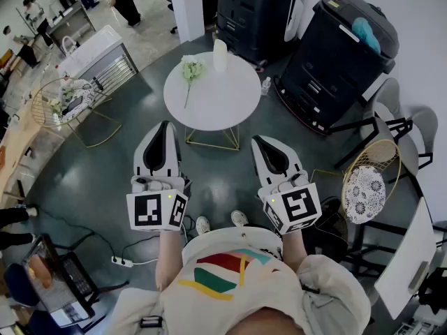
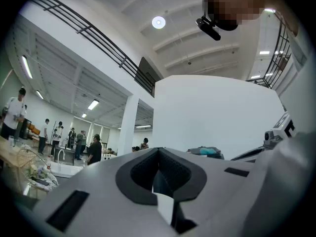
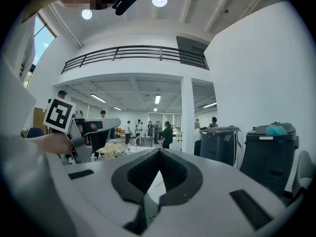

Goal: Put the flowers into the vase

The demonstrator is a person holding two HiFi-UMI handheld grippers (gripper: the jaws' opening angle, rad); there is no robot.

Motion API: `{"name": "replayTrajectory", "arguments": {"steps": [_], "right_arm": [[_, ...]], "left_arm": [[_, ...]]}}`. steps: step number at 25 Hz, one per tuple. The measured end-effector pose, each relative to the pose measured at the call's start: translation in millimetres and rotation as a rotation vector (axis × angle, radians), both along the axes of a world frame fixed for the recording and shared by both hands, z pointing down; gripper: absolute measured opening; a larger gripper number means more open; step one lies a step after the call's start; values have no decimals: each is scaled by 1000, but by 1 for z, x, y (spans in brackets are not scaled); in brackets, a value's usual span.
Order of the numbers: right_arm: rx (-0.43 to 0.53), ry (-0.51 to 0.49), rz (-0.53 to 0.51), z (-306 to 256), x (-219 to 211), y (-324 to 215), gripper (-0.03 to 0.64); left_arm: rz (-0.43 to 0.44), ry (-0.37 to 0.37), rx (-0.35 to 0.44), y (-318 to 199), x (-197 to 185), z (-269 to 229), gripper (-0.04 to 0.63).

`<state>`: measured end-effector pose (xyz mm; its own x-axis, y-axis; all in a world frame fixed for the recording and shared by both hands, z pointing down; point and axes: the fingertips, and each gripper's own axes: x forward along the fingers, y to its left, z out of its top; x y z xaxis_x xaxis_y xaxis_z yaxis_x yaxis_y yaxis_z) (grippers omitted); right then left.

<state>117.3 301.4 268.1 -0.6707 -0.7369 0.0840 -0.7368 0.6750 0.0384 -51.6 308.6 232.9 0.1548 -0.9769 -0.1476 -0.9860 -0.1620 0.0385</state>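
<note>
- On the round white worktop (image 1: 209, 107), a flower (image 1: 190, 70) with a pale bloom and a green stem lay flat on the left part, its bloom toward the far edge and its stem toward the person.
- A white vase (image 1: 220, 54) stood upright near the far edge of that worktop, close beside the bloom on its right and not touching it.
- Nothing was in the vase that the head view could show.
- Short of the worktop's near edge, the left gripper (image 1: 165, 127) was held out about level over the dark floor, well apart from the flower.
- Its own view showed the left gripper (image 2: 158, 153) with its jaws closed together and nothing between them.
- Beside it, the right gripper (image 1: 258, 141) was held about level too, and also short of the worktop.
- Seen from its own camera, the right gripper (image 3: 159, 155) had its jaws pressed together and empty, with the left gripper (image 3: 74, 132) and its marker cube showing off to the left.
- Two big black bins (image 1: 335, 54) stood behind the worktop on the right.
- A small clear bottle (image 1: 265, 84) stood on the floor between the worktop and the bins.
- A wire chair (image 1: 367, 183) with a patterned cushion stood at the right, and another (image 1: 70, 100) at the left.
- The person's shoes (image 1: 221, 222) showed below the two grippers.
- Several people (image 3: 148, 130) stood far off in the hall.
</note>
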Motion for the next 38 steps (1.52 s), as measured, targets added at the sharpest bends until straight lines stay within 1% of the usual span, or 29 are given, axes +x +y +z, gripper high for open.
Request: {"name": "replayTrajectory", "arguments": {"steps": [7,13,18,22,28,33,38], "right_arm": [[3,11,-11,2,-4,2,9],[20,-7,-6,-1,-7,3,9],[31,37,13,3,-11,4,9],[13,42,3,5,-19,6,9],[4,29,1,5,-43,15,9],[0,23,30,6,-68,29,9],[-20,22,88,14,-79,49,10]], "left_arm": [[-1,10,7,2,-3,-1,6],[-4,20,6,4,-10,1,6],[-10,35,0,5,-19,6,6],[-14,39,2,6,-31,8,6],[-45,70,-3,19,-71,16,6],[-7,70,-5,29,-93,19,6],[52,78,-18,38,-104,25,6]]}}
